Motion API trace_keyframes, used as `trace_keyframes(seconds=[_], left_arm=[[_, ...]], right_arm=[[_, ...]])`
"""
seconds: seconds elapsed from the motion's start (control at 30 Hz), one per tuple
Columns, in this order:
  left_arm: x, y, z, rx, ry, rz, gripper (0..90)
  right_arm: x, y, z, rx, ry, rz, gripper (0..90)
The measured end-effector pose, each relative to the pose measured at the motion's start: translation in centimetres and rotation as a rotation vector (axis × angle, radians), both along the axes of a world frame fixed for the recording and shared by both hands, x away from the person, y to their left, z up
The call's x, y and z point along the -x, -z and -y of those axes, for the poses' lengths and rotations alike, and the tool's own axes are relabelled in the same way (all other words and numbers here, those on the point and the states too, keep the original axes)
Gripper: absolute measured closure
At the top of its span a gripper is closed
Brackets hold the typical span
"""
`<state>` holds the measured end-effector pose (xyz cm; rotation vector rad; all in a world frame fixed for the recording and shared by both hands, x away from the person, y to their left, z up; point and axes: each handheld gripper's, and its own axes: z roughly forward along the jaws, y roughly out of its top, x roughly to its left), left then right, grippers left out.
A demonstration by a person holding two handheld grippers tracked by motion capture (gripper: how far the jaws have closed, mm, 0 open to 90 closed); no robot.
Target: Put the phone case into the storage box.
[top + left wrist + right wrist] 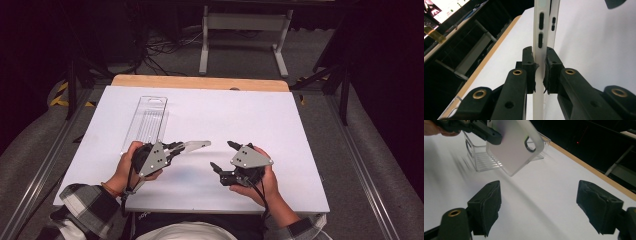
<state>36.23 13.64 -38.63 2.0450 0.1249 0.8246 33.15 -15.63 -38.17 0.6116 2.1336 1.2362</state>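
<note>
1. The left gripper (175, 148) pinches a frosted phone case (196, 145) by one edge, its pads pressed on both faces.
2. The case hangs above the white counter (280, 125), between the two hands.
3. The right gripper (223, 156) is spread wide with nothing between its pads, just beside the case.
4. A clear tray (147, 120) lies on the counter behind the left hand (127, 167).

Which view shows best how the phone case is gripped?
The left gripper view: the left gripper pinches the phone case by its edge between both pads. The right gripper view shows its frosted back; the high view shows it small.
</note>
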Motion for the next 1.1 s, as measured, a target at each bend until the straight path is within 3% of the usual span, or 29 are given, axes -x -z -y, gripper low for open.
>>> trace_keyframes(seconds=[0.4,0.57,0.8,1.1], left_arm=[[-0.7,-0.6,-1.3,0.084,-0.012,-0.053,81.6],[-1.0,-0.9,-2.0,0.115,-0.017,-0.070,81.6],[-1.6,-1.5,-3.1,0.177,-0.029,-0.092,81.6],[-2.4,-2.4,-5.2,0.258,-0.057,-0.117,81.6]], right_arm=[[0.2,1.4,0.9,0.029,0.030,0.070,19.0],[0.5,1.9,1.3,0.019,0.026,0.115,19.2],[0.6,2.2,1.7,0.004,0.035,0.126,19.4],[0.3,2.5,1.7,0.015,0.041,0.106,19.4]])
